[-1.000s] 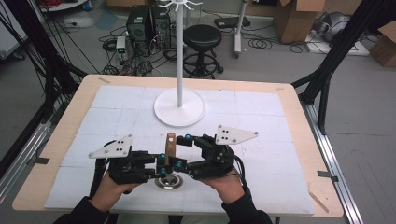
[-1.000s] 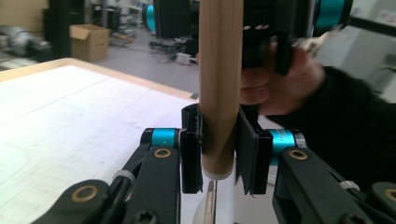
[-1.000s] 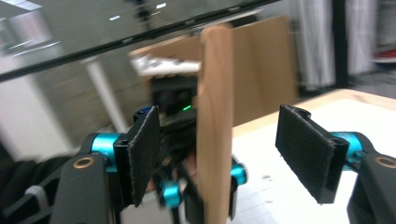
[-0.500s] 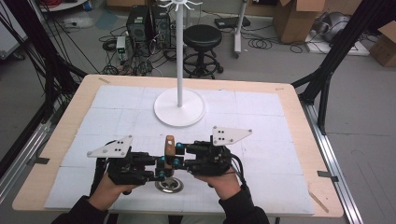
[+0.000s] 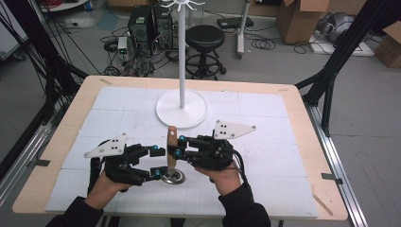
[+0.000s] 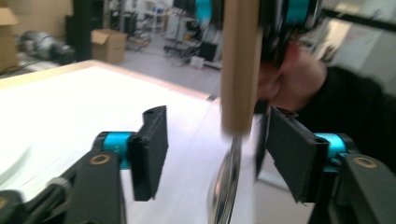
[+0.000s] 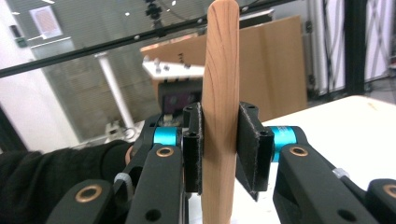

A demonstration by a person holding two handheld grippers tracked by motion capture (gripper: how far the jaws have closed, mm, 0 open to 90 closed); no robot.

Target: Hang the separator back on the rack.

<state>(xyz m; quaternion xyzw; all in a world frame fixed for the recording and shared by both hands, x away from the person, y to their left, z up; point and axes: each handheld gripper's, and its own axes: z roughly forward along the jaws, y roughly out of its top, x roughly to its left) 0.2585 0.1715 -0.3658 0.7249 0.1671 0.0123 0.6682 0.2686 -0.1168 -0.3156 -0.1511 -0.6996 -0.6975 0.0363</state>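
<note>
No text, label, brand or number can be read anywhere. A sheet [image 7: 45,21] on the wall, at ten o'clock in the right gripper view, carries print too small to read.

Left hand-held gripper [image 5: 153,162] jaws just opened; right hand-held gripper [image 5: 178,145] clamped.

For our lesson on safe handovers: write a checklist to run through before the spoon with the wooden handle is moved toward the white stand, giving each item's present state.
1. Right tongs pressed on both sides of the wooden handle: ok.
2. Left tongs, which have just been opening, clear of the handle: ok.
3. Metal bowl off the table: cannot tell.
4. Handle upright: ok.
5. Path to the white stand free of clutter: ok.
</note>
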